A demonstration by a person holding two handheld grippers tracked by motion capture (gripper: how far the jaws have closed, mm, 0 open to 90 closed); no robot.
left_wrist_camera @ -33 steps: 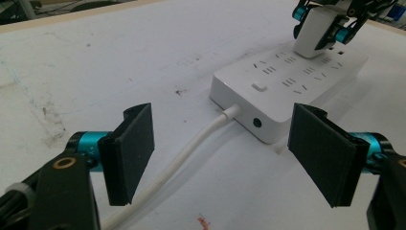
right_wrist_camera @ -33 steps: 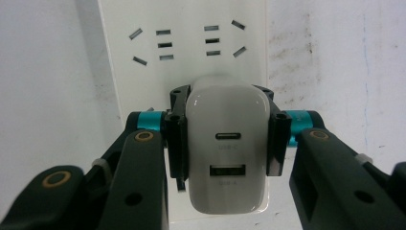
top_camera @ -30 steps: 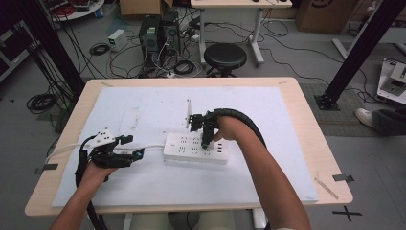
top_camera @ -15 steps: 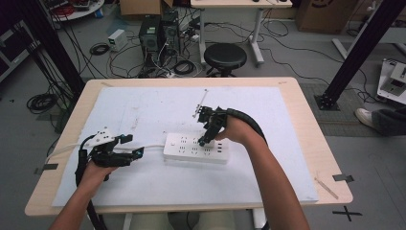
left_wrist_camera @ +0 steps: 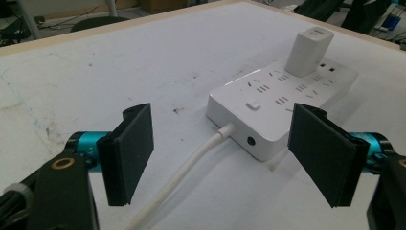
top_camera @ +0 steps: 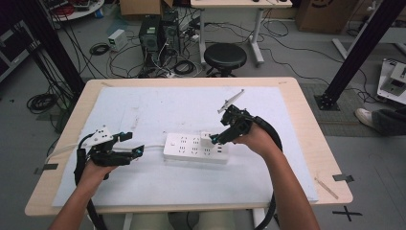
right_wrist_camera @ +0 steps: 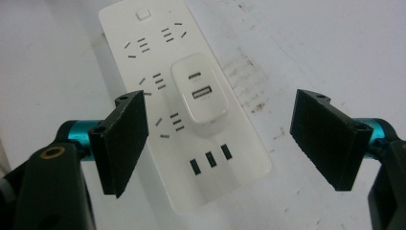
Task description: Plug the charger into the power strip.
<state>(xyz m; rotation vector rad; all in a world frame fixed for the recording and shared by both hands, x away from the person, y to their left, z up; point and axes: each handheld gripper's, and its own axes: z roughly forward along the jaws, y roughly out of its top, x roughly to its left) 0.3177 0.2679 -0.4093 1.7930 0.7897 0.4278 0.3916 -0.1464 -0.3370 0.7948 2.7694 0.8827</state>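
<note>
1. White power strip point(top_camera: 195, 148) is lying flat on the pale mat point(top_camera: 143, 110) at mid-table, its cord point(left_wrist_camera: 182, 175) running off toward the person's left.
2. Left gripper point(top_camera: 136, 151) is resting low on the mat just beside the strip's cord end, jaws spread, pinching nothing; in the left gripper view the cord is passing between the two black pads point(left_wrist_camera: 130, 152) without touching them. It has not moved over the last second.
3. White USB charger point(right_wrist_camera: 201, 93) is sitting upright in a socket toward the strip's far-from-cord end, two ports facing up in the right gripper view.
4. Right gripper point(top_camera: 216, 139) is hovering just above the charger, jaws wide apart, gripping nothing. A second ago it was down on the strip at that socket; now it has lifted and tilted back, and the charger is staying behind.
5. Judgement: the charger looks freshly plugged in and released, so the insert step is likely done; how fully it is seated cannot be told.
6. Beyond the table, a black stool point(top_camera: 225, 56) and tangled floor cables point(top_camera: 172, 67) are sitting untouched.
</note>
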